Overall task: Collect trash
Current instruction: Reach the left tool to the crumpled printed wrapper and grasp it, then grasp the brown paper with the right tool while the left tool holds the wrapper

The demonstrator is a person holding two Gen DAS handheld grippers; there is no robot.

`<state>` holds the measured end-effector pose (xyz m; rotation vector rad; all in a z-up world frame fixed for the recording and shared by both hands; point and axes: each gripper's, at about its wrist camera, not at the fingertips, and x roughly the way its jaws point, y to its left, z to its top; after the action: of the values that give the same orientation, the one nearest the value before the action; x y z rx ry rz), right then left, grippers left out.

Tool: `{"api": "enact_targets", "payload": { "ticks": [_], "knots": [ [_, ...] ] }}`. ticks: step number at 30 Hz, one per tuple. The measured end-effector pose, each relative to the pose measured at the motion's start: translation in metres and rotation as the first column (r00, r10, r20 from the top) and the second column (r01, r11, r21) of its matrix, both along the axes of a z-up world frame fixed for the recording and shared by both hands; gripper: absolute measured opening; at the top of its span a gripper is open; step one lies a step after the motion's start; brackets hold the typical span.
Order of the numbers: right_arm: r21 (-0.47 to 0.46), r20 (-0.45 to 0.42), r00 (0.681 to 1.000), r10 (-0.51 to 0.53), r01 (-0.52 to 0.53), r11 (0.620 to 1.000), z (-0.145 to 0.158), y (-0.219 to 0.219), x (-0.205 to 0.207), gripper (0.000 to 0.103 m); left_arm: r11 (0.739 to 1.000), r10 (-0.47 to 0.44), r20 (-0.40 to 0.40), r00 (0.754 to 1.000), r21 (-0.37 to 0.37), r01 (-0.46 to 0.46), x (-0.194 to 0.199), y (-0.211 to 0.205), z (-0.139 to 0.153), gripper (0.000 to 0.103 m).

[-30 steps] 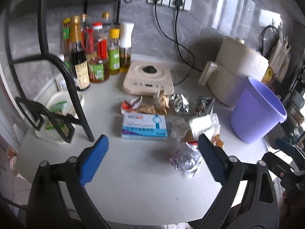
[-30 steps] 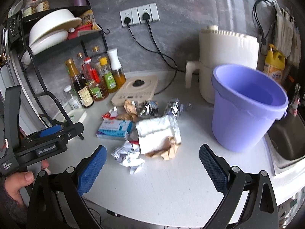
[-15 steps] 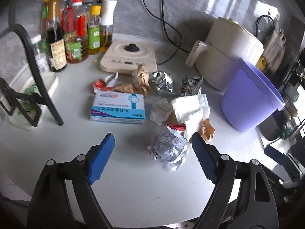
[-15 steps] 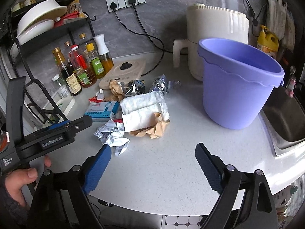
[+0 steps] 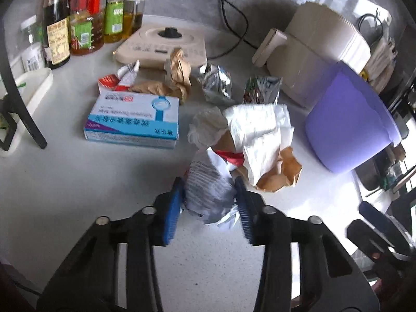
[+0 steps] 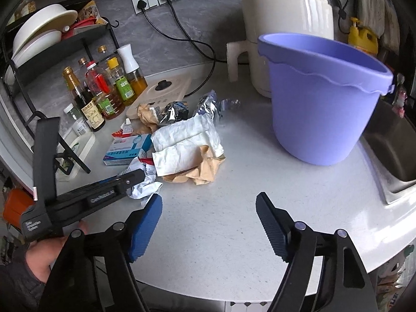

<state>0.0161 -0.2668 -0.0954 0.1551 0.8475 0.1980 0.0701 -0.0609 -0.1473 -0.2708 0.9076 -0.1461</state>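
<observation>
White speckled countertop [image 6: 234, 234] carries everything. Big lilac plastic bucket [image 6: 319, 109] stands upright at the right side, in front of a cream air fryer [image 6: 286, 20]. What I can see of its inside looks empty, bottom not visible, so I judge collection is barely started.

Trash pile sits mid-counter, well apart from the bucket:
- white crumpled paper wrapper [image 5: 260, 127] lying over brown crumpled paper [image 5: 280, 171]
- blue-and-white flat cardboard box [image 5: 135, 122] to the left of it
- second brown paper wad [image 5: 176, 75] just in front of the beige induction hob [image 5: 161, 44]
- two silver foil snack bags [image 5: 215, 83], side by side behind the white wrapper
- small red-and-white torn packet [image 5: 119, 78] behind the box

Left gripper [image 5: 209, 189]: jaws closing, blue pads pressing both sides of the white printed crumpled wrapper [image 5: 208, 187], which sits on the counter at the near edge of the pile. Looks like a grip, not lifted yet.

Right gripper [image 6: 208, 223]: jaws closing but wide apart, nothing between them, over bare counter in front of the pile.

Status: first piece being grabbed, nothing binned that I can see. Left: carry this wad to the bucket, then all the rest of the pile.
</observation>
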Motion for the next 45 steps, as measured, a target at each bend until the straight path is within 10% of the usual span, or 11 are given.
{"api": "enact_targets", "payload": {
  "ticks": [17,32,45],
  "knots": [
    [0.031,0.038,0.997,0.073,-0.074,0.997,-0.014,0.026,0.050,0.065,0.964,0.214,0.093,0.972,0.139,-0.225,0.008,0.045,0.019,0.035],
    [0.025,0.007,0.998,0.057,-0.057,0.998,-0.041,0.033,0.079,0.065,0.958,0.218,0.095,0.971,0.169,-0.231,0.011,0.055,0.016,0.035],
    [0.023,-0.016,0.996,0.084,-0.084,0.996,-0.053,0.044,0.082,0.012,0.964,0.190,0.111,0.975,0.168,-0.207,0.002,0.071,0.026,0.036]
  ]
}}
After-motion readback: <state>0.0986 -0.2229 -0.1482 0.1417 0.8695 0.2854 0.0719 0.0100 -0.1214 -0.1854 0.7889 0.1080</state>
